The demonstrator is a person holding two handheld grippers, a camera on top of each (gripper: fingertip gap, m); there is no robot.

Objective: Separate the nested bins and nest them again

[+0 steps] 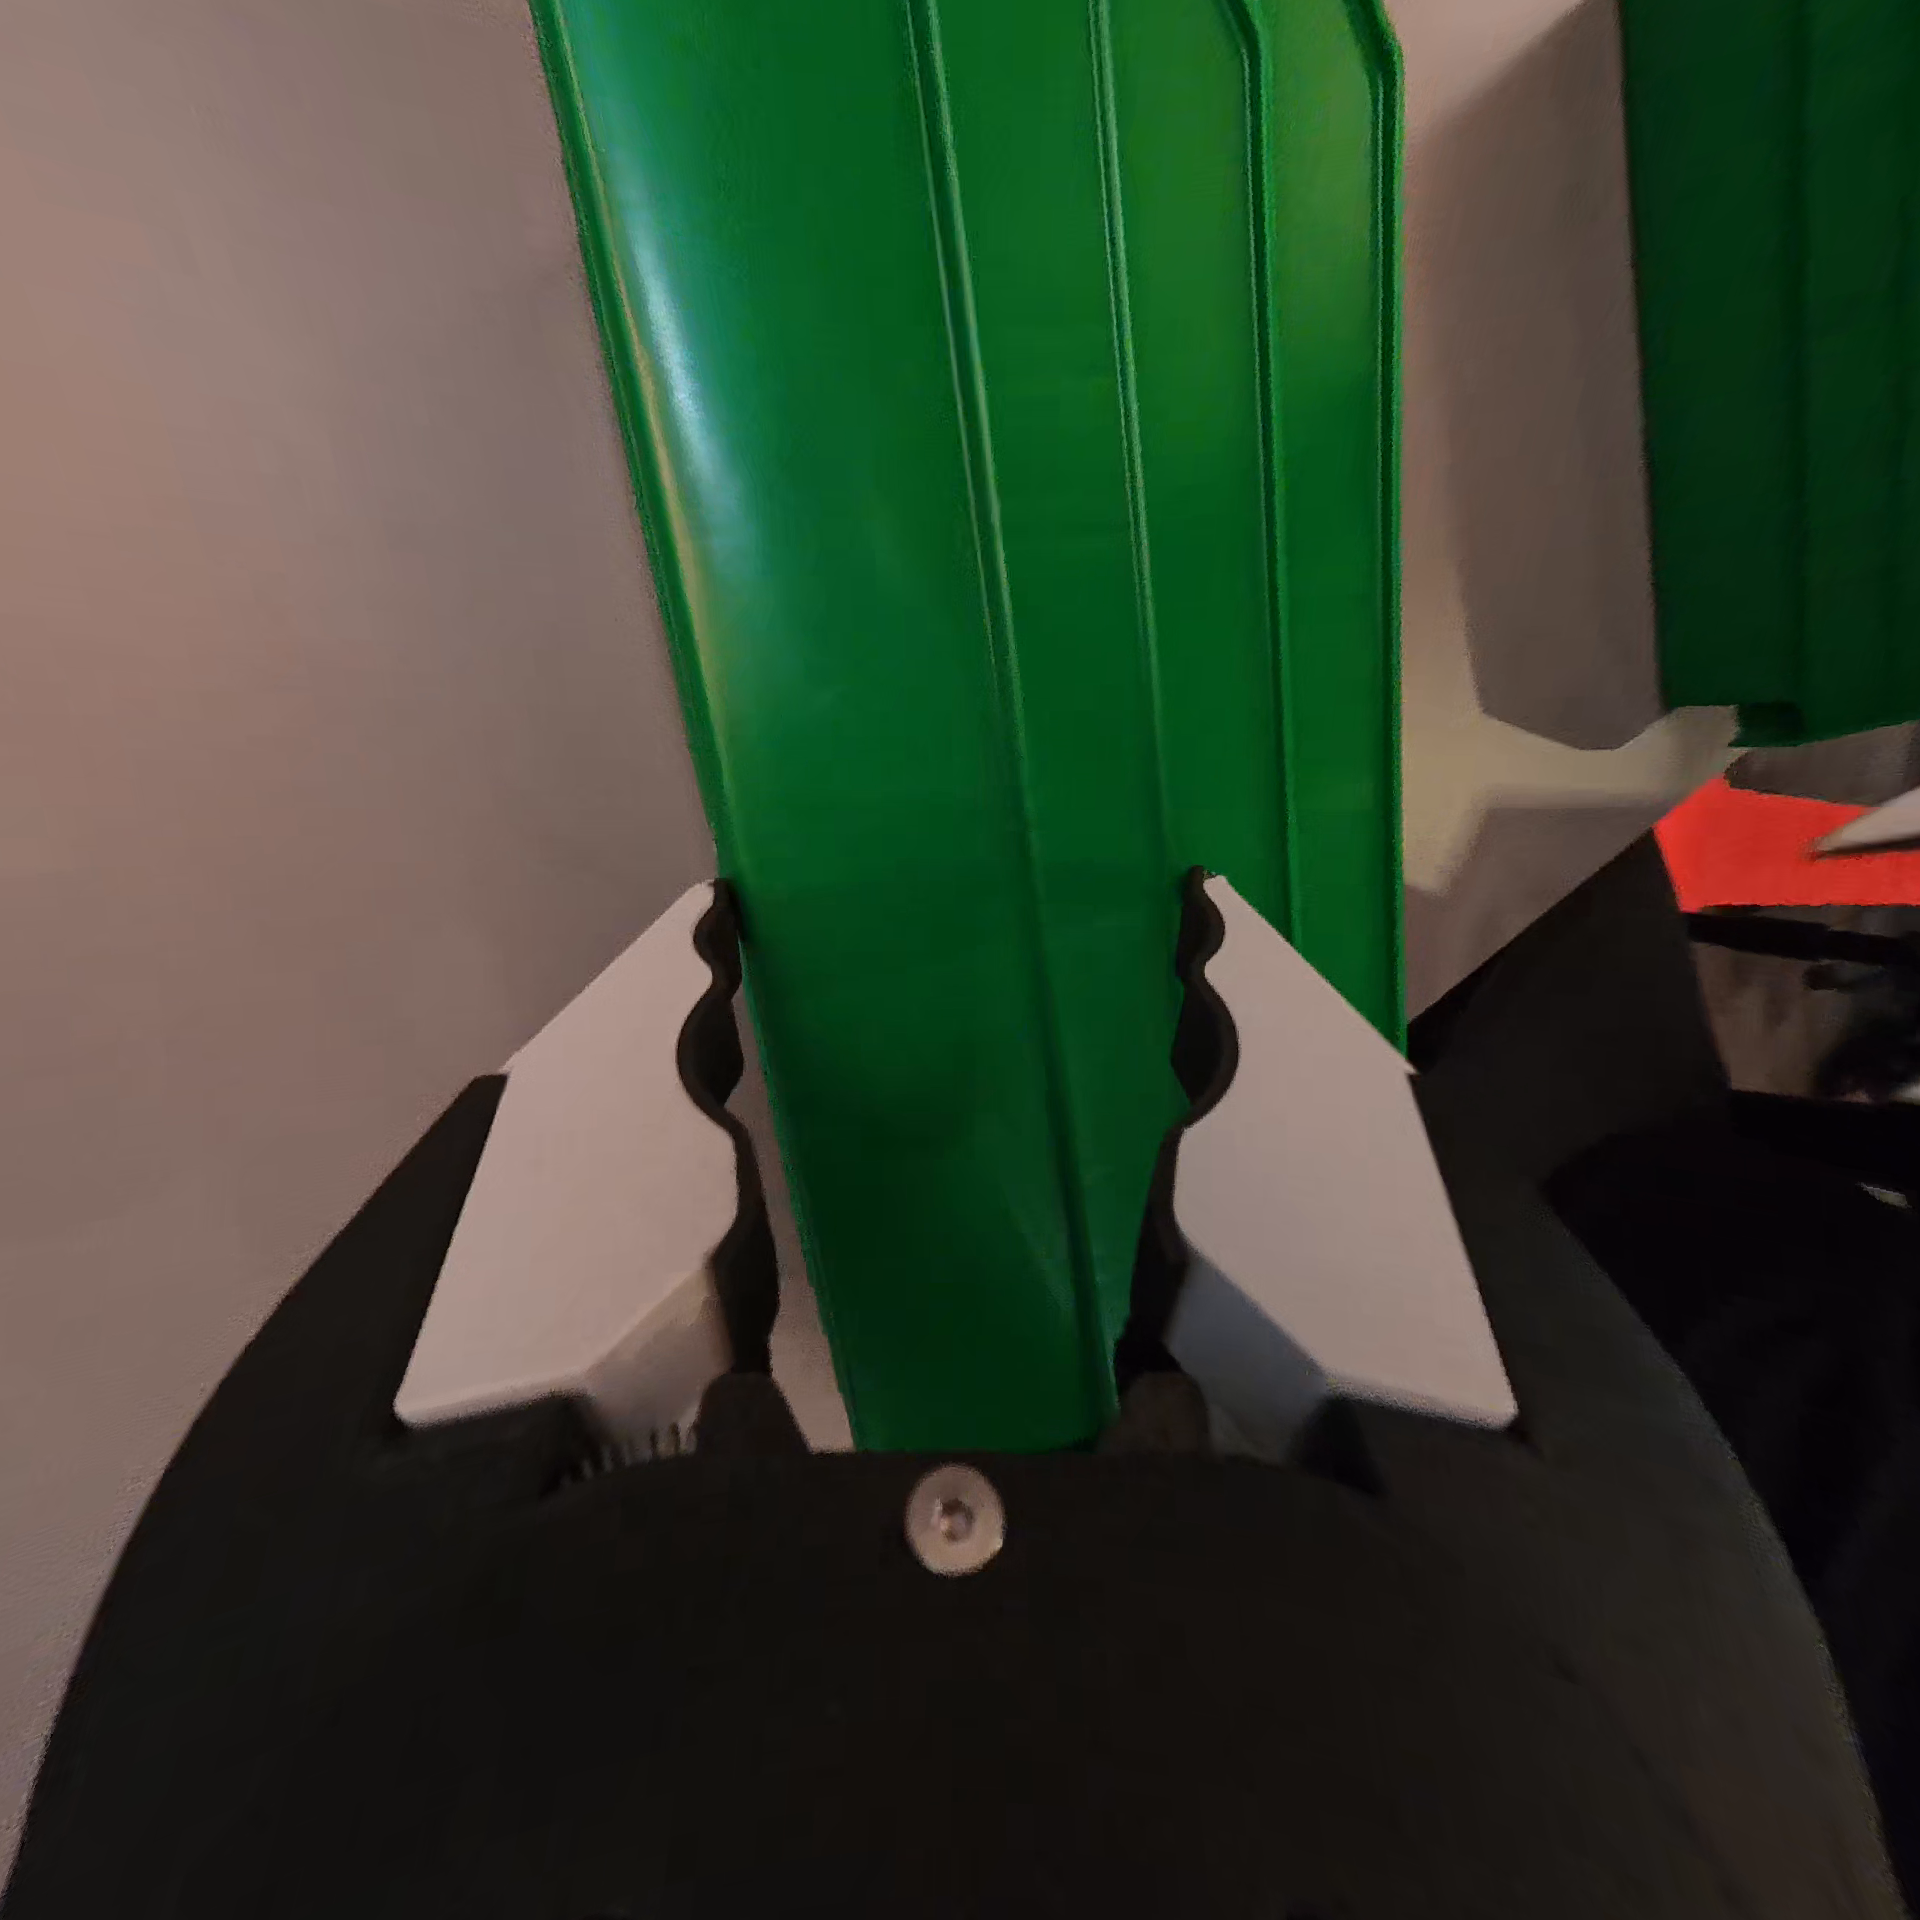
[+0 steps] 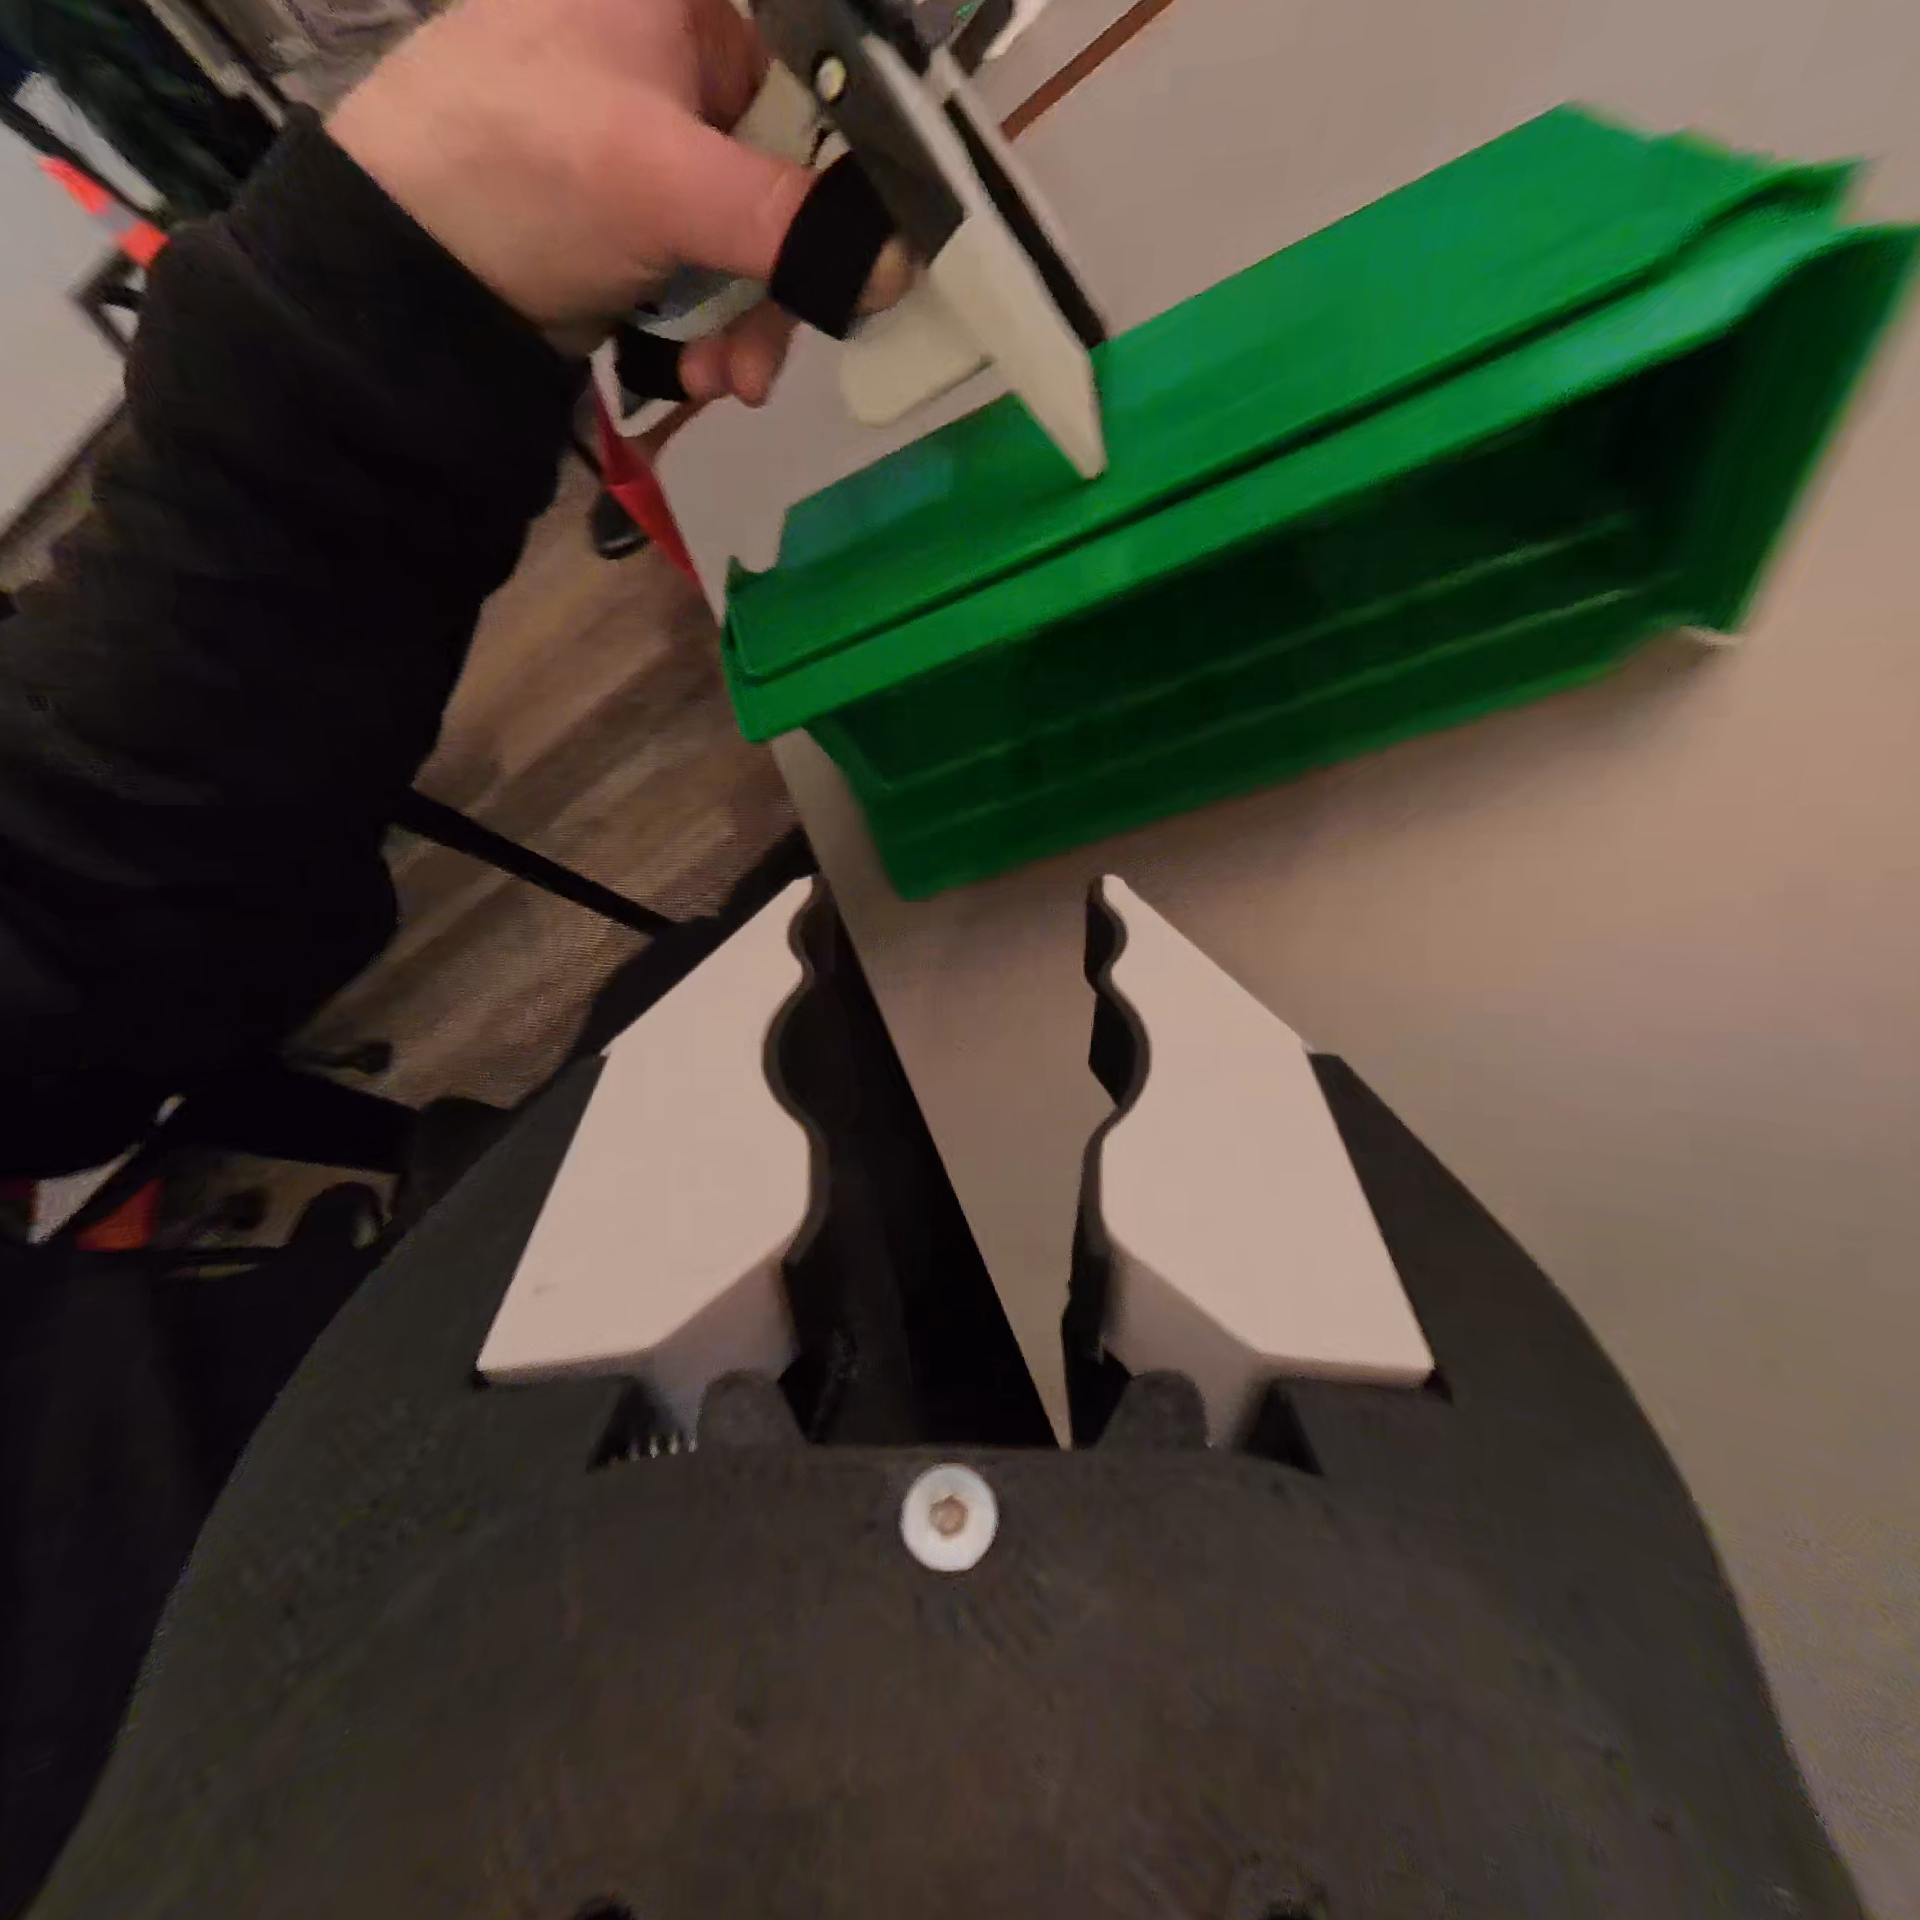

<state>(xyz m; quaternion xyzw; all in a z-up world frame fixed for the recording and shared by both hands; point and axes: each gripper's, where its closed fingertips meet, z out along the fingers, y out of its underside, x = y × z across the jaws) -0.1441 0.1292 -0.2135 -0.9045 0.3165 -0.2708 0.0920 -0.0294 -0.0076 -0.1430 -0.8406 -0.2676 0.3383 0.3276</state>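
Pale, matt tabletop (image 2: 1558, 1039) carries the work; wood-look flooring (image 2: 582, 727) lies beyond its edge. Your left gripper (image 1: 961, 904) is clamped across the wall of a glossy green ribbed plastic bin (image 1: 987, 520), both pads bearing on the plastic. In the right wrist view, that gripper's white finger (image 2: 1039, 343) sits inside the upper bin, which looks tilted and partly drawn out of the lower green plastic bin (image 2: 1299, 665). Your right gripper (image 2: 951, 904) stands parted and empty, near the lower bin's corner but apart from it. My judgement: separation is under way. Brace the lower bin with the right gripper before lifting further, and pull straight along the walls to avoid binding.
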